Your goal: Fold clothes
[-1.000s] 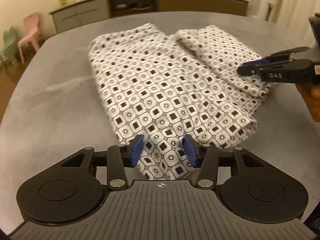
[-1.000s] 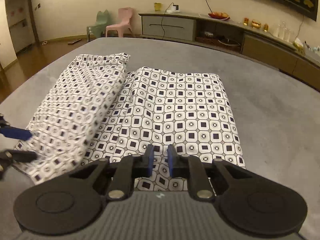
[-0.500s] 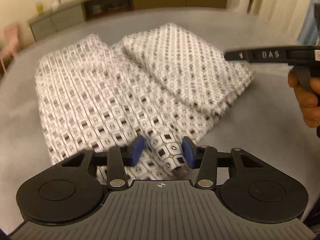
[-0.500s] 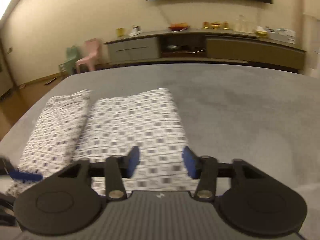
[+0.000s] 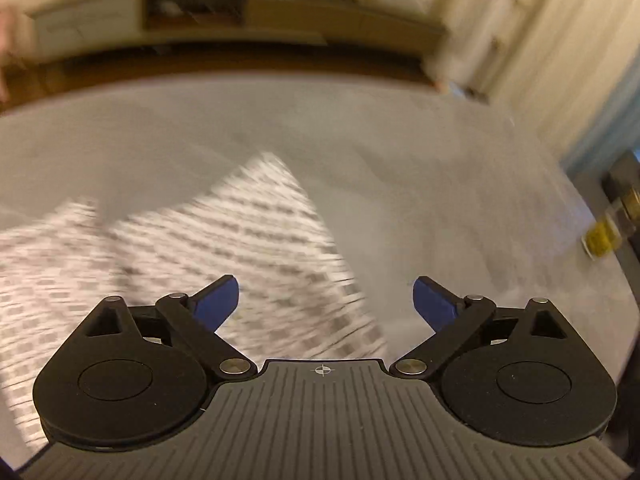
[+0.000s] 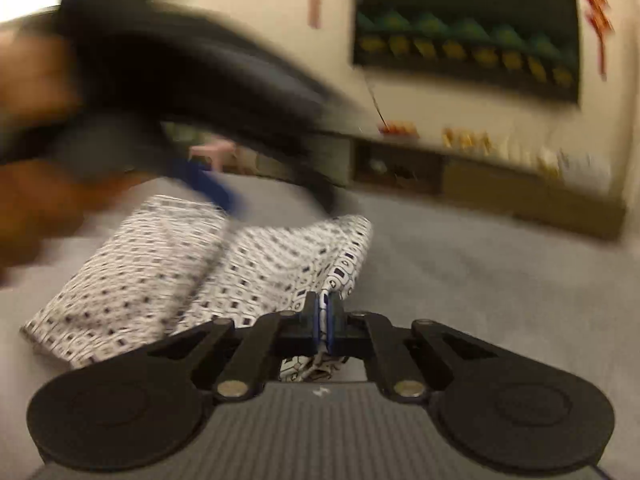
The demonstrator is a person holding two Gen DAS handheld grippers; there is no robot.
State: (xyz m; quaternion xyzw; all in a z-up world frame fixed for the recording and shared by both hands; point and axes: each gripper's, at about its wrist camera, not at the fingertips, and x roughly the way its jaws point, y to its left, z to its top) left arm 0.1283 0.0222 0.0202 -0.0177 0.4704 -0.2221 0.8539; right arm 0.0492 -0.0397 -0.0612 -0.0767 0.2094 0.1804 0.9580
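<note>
The black-and-white patterned cloth [image 5: 240, 240] lies folded on the grey table [image 5: 420, 168], blurred by motion in the left wrist view. My left gripper [image 5: 326, 304] is open wide above the cloth's right edge, with nothing between its blue pads. In the right wrist view my right gripper [image 6: 322, 318] is shut on the near edge of the cloth [image 6: 140, 272], whose right corner is raised in a bunch. The left gripper sweeps blurred across the upper left there, showing one blue fingertip [image 6: 214, 188] and a hand [image 6: 32, 200] behind it.
A long sideboard [image 6: 520, 192] with small items runs along the far wall under a dark picture [image 6: 460, 32]. A pink chair [image 6: 212, 150] stands beyond the table. Pale curtains [image 5: 540, 60] hang at the right. Bare grey table [image 6: 500, 280] spreads right of the cloth.
My left gripper let go of the cloth, opened wide and swung to the right. My right gripper went from open to shut on the cloth's near edge, and that corner now stands raised.
</note>
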